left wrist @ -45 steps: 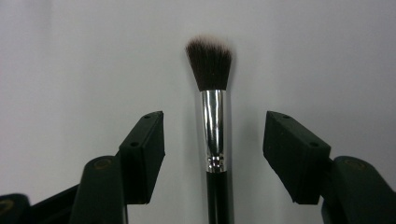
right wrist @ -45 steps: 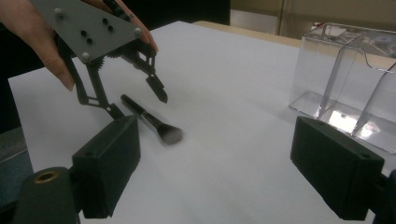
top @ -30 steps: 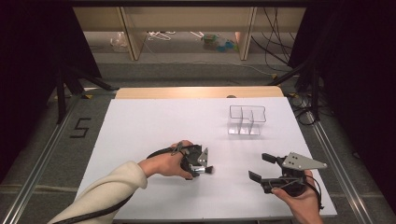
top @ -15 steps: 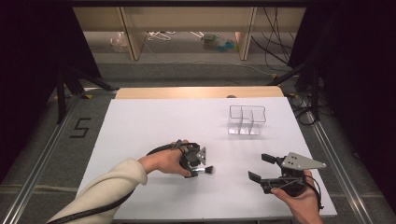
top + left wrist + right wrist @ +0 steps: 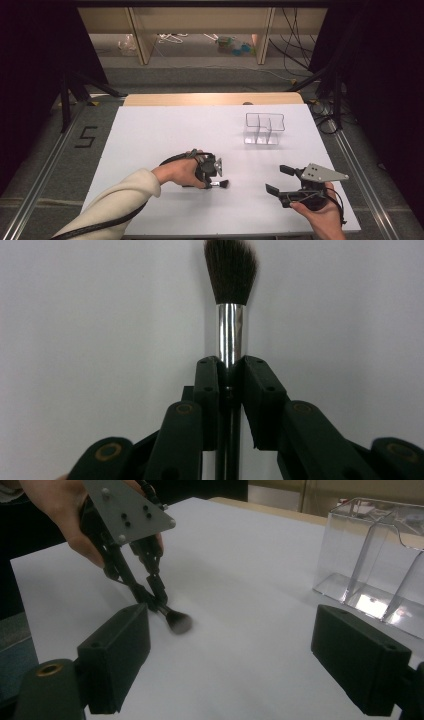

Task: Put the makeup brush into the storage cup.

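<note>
A makeup brush with dark bristles, a silver ferrule and a black handle lies on the white table. My left gripper points down at it, and its jaws have just been closing; both pads now press the handle just behind the ferrule. In the high view the left gripper sits at the table's middle front, the brush sticking out to its right. My right gripper hovers open at the front right with nothing between its jaws. In the right gripper view its pads stand wide apart, facing the brush.
A clear plastic organizer with upright dividers stands at the table's back right, also near in the right gripper view. Black cables trail from both grippers. Dark floor and metal rails flank the table.
The left gripper's jaws have drawn in onto the brush handle. Both hands have kept their places.
</note>
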Available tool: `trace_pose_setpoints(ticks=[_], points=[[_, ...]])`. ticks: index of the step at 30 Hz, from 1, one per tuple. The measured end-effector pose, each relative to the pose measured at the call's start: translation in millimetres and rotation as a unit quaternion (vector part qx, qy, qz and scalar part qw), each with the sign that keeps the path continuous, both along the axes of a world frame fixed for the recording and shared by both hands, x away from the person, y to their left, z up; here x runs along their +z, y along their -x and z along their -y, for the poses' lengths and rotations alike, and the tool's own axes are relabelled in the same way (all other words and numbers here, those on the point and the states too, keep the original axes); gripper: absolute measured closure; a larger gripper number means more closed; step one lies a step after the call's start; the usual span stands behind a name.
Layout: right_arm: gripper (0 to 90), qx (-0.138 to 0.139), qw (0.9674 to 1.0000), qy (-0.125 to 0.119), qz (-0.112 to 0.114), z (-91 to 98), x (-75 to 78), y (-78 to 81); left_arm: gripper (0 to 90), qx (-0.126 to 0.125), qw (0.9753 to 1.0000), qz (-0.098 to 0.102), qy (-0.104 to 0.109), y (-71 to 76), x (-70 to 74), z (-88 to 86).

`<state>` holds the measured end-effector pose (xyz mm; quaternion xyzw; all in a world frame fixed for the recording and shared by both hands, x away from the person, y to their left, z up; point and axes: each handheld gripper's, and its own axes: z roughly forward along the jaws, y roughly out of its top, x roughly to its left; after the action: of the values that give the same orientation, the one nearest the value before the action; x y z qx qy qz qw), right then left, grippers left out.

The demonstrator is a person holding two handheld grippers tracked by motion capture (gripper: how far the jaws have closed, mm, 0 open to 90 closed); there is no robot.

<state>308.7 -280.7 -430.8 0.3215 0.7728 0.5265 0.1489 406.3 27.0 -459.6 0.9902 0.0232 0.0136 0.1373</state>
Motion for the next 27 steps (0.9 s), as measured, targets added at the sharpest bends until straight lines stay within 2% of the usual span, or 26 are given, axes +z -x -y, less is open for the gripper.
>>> trace_pose_setpoints(ticks=[2, 6, 9, 10, 14, 15, 16, 17, 20, 21, 22, 26, 27], points=[[16.9, 0.001, 1.0, 0.001, 0.001, -0.1, 0.1, 0.1, 77.1, 0.007, 1.0, -0.005, -0.005, 0.7, 0.2, 1.6], [16.9, 0.0, 1.0, 0.0, 0.0, 0.2, 0.0, 0.2, 77.4, 0.01, 0.9999, 0.001, -0.01, 2.0, 0.6, 2.8], [16.9, 0.003, 0.9999, -0.01, 0.0, -1.0, -1.1, -0.3, 77.6, 0.009, 0.9999, 0.006, -0.008, 2.4, 0.7, 2.5], [16.9, 0.001, 1.0, 0.0, 0.0, 0.0, 0.0, 0.0, 77.6, 0.005, 0.9999, 0.011, -0.003, 3.4, 0.9, 1.7], [16.8, 0.001, 1.0, 0.001, 0.0, 0.0, -0.1, 0.1, 77.7, 0.002, 0.9998, 0.016, 0.01, 4.7, 1.8, -0.8], [16.9, 0.001, 1.0, 0.003, 0.0, 0.2, 0.0, 0.0, 77.8, 0.001, 0.9996, 0.019, 0.021, 5.1, 4.8, -3.3], [16.9, 0.001, 0.9999, 0.003, 0.01, 0.5, -0.5, -1.2, 77.8, 0.001, 0.9993, 0.023, 0.029, 5.7, 7.3, -5.0], [16.8, 0.003, 0.9999, -0.007, 0.007, -0.5, -1.1, -1.4, 77.8, 0.0, 0.9991, 0.025, 0.035, 6.0, 9.0, -5.8], [16.8, 0.002, 0.9999, -0.007, 0.008, -0.5, -1.1, -1.4, 77.8, 0.001, 0.9976, 0.035, 0.061, 8.1, 15.3, -9.5], [16.9, 0.002, 1.0, -0.005, 0.008, -0.3, -0.9, -1.3, 77.8, 0.016, 0.9962, 0.031, 0.08, 11.1, 15.6, -10.5], [16.8, 0.001, 0.9999, -0.006, 0.008, -0.2, -1.0, -1.3, 77.9, 0.01, 0.9954, 0.04, 0.086, 11.2, 17.6, -12.0], [16.9, 0.0, 0.9999, -0.006, 0.008, 0.0, -1.1, -1.5, 77.9, 0.021, 0.9903, 0.054, 0.126, 16.0, 24.3, -18.6], [16.8, 0.0, 0.9999, -0.005, 0.009, 0.0, -1.2, -1.5, 77.9, 0.026, 0.9882, 0.057, 0.14, 17.2, 25.9, -20.4]])
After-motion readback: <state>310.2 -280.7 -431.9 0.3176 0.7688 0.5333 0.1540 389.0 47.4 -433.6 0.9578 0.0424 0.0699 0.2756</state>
